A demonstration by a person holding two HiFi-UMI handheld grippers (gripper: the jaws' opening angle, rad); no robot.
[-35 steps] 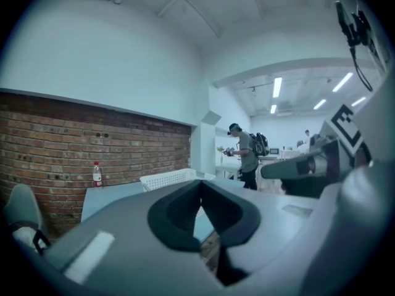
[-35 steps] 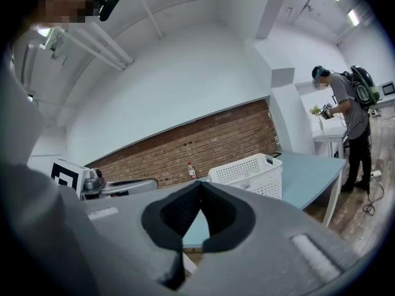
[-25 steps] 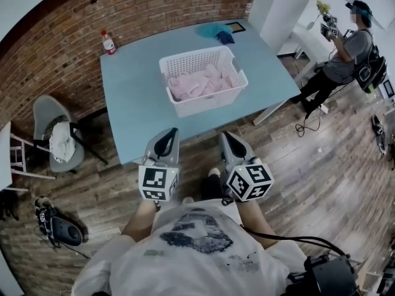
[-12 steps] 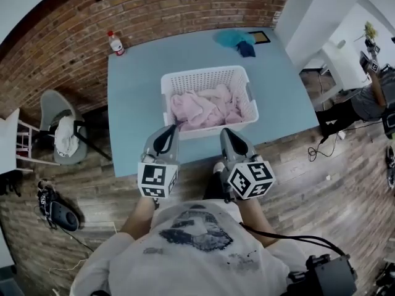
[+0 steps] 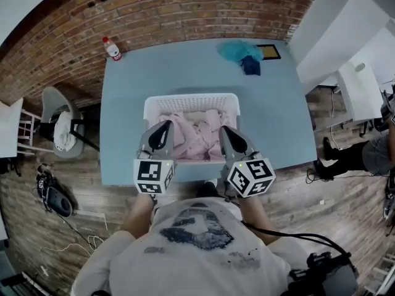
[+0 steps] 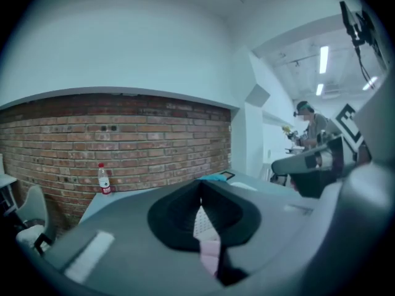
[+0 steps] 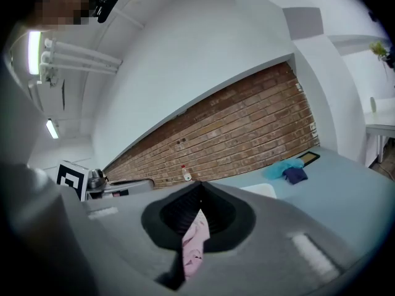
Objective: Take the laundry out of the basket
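Fingers of left gripper and right gripper are held shut and empty, as laundry just ahead in the basket is not yet reached.

Bench was pale blue; basket white, lattice pattern; laundry pink. Cloth at 1 o'clock was teal, with a dark-blue piece. Bottle at 11 o'clock had red cap and label. Wall: red-brown brick. Floor: brown wood planks.

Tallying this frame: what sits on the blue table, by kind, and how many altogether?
White basket: 1
Pink laundry heap inside it: 1
Bottle: 1
Loose cloths: 2, teal cloth and dark blue cloth
Flat dark-framed item: 1
Total: 6
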